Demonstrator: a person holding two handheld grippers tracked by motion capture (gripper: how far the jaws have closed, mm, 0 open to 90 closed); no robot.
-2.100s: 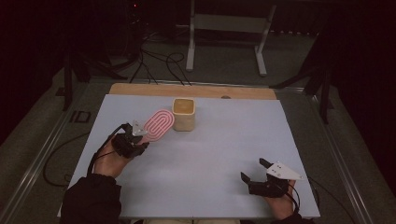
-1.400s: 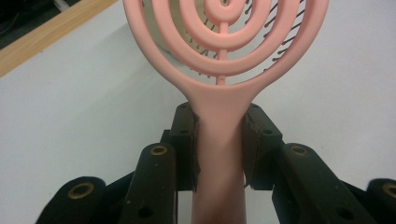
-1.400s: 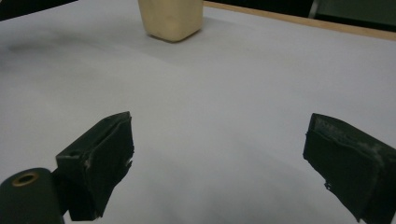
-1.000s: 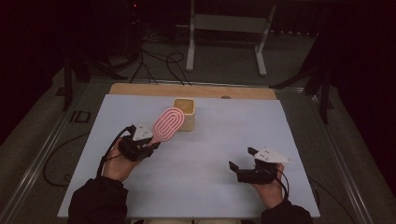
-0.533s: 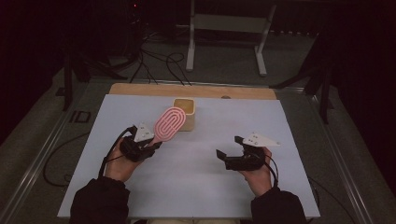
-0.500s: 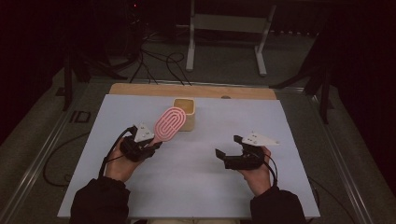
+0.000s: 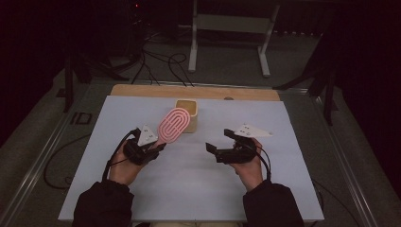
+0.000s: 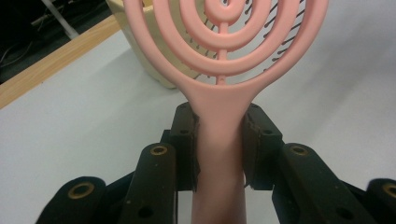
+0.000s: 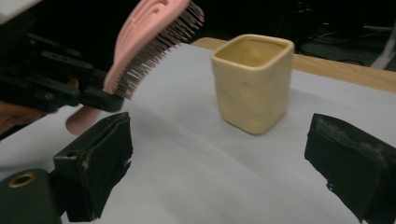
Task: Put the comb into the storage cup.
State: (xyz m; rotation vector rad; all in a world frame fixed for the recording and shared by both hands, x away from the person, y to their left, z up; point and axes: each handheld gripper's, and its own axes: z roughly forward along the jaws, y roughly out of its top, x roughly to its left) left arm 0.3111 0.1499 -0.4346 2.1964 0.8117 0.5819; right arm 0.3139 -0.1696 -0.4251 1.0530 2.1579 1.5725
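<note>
Left gripper view: the handle end of the pink plastic hairbrush with an oval, ring-patterned head (image 8: pixel 219 126) is cut off by the lower frame edge, and the head's top by the upper edge. Both black pads (image 8: pixel 184 140) of the left gripper (image 8: pixel 219 144) clamp the handle from either side. High view: the left gripper (image 7: pixel 142 150) holds the hairbrush (image 7: pixel 173 124) raised above the white table sheet (image 7: pixel 189 179), head tilted toward the far side, overlapping the pale yellow square ceramic cup (image 7: pixel 187 113) behind it. Both forearms enter in dark sleeves from below. The right gripper (image 7: pixel 222 142), empty, points left with its jaws wide apart. Right gripper view: bristles face down; the cup (image 9: pixel 252 81) stands upright beyond the jaws, near the wooden table edge (image 9: pixel 345 70).
</note>
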